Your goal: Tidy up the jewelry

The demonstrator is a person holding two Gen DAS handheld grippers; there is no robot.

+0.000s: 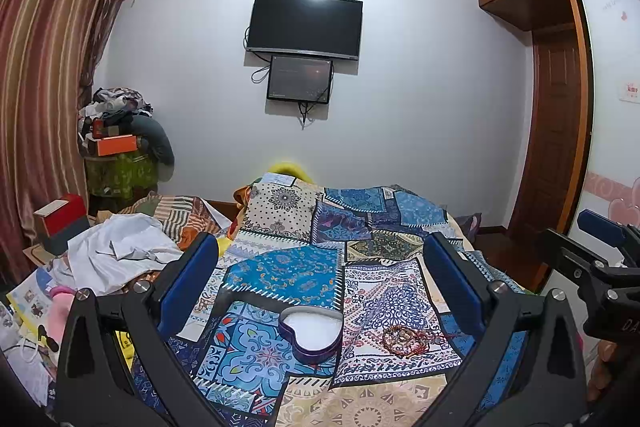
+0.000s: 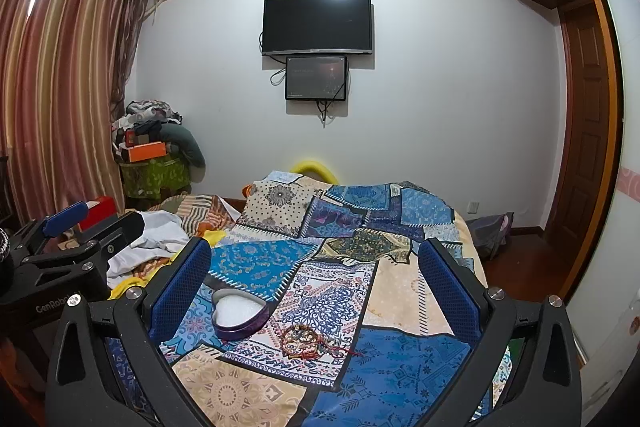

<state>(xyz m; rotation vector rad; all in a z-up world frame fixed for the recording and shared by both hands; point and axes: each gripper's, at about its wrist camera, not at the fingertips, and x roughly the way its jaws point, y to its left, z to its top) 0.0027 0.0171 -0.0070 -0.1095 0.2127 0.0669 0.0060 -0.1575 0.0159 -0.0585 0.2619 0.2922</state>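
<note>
So I'm holding both grippers up over the bed here and basically nothing is sorted yet, as far as I can tell. My left gripper (image 1: 320,287) is sitting wide open with nothing between its blue pads, and my right gripper (image 2: 316,287) is gaping just the same, empty too. In the left view the heart-shaped box (image 1: 312,333) is lying low in the middle of the frame on the patchwork bedspread (image 1: 288,275), lid off, white lining showing, and it's looking empty to me. The little pile of jewelry (image 1: 402,341) is sitting just beside it, toward the lower right of that frame, on the cream-and-blue patch: some beaded loops and a red cord, though it's too tangled and small to say how many pieces there are. In the right view I'm seeing the same thing from the other side, box (image 2: 238,313) at lower left of centre, jewelry (image 2: 306,339) just below and right of it, near but not touching as far as I can make out. So I'm guessing this is the very start: everything is waiting outside the box, and what's left is picking each piece up and dropping it into the heart. Thin cords on soft fabric are probably going to be fiddly to pinch.
</note>
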